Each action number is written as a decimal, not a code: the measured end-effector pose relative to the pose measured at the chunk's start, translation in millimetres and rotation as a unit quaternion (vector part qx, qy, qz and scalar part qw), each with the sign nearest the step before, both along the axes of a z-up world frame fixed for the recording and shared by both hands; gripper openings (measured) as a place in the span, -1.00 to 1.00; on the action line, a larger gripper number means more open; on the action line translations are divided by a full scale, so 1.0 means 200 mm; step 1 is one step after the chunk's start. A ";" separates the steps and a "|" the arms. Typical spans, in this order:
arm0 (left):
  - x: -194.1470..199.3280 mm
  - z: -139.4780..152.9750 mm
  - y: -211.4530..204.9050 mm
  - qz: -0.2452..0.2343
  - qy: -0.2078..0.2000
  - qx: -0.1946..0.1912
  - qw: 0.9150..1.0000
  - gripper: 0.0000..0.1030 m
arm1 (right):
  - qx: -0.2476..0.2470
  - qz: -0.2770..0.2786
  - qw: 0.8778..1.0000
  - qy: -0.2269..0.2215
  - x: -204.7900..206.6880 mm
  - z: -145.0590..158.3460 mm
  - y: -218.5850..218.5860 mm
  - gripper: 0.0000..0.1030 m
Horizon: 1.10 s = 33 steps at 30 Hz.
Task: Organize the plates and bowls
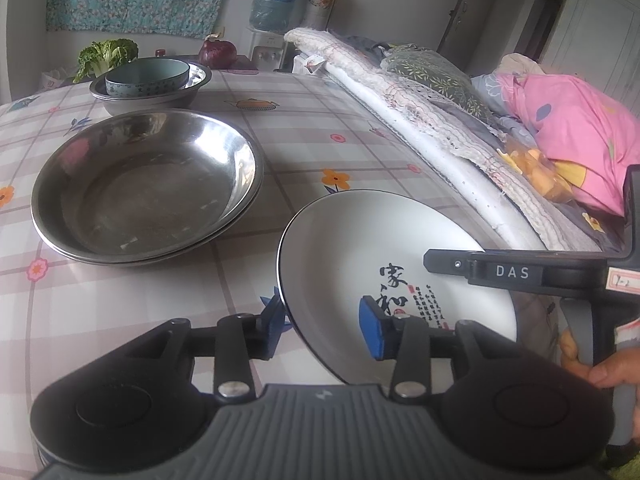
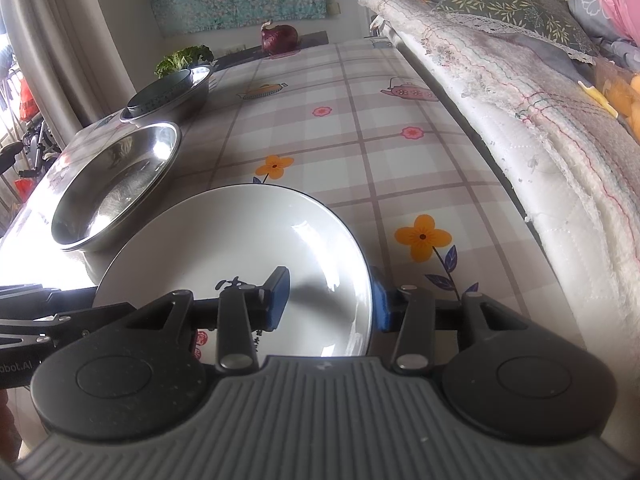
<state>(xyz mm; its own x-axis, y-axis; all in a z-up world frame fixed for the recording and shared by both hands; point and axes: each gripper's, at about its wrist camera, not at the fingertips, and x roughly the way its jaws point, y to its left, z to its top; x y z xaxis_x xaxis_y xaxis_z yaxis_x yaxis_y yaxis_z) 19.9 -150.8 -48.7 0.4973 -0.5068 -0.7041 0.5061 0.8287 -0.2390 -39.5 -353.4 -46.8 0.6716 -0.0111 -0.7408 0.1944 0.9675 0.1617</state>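
A white plate [image 1: 360, 248] [image 2: 240, 240] with a black rim and black calligraphy lies on the checked tablecloth [image 1: 120, 320]. My left gripper [image 1: 324, 320] straddles its left rim, one blue pad [image 1: 276, 316] outside and the other well inside, with a wide gap. My right gripper [image 2: 330, 300] straddles the right rim the same way, pads apart from it. A right gripper finger [image 1: 452, 264] reaches over the plate. Left of the plate sit stacked steel dishes [image 1: 148, 184] [image 2: 116, 184]. Farther back a blue-green bowl [image 1: 148, 76] [image 2: 160, 96] stands in a steel basin [image 1: 160, 98].
A quilted bed edge [image 1: 420, 128] [image 2: 520, 120] runs along the table's right side. Leafy greens [image 1: 106, 54] and a red onion [image 1: 218, 54] [image 2: 280, 38] lie at the far end. A hand [image 1: 600, 368] holds the right gripper's handle.
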 end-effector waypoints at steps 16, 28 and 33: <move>0.00 0.00 0.00 0.000 0.000 0.000 1.000 -0.18 | 0.000 0.000 1.000 0.000 0.00 0.00 0.00 -0.16; 0.00 -0.01 0.00 -0.004 0.005 -0.002 1.000 -0.16 | 0.005 0.000 1.000 -0.002 0.00 0.00 0.01 -0.14; 0.04 -0.01 0.00 0.000 0.000 0.004 1.000 -0.16 | 0.012 -0.001 1.000 -0.004 -0.01 0.00 0.00 -0.15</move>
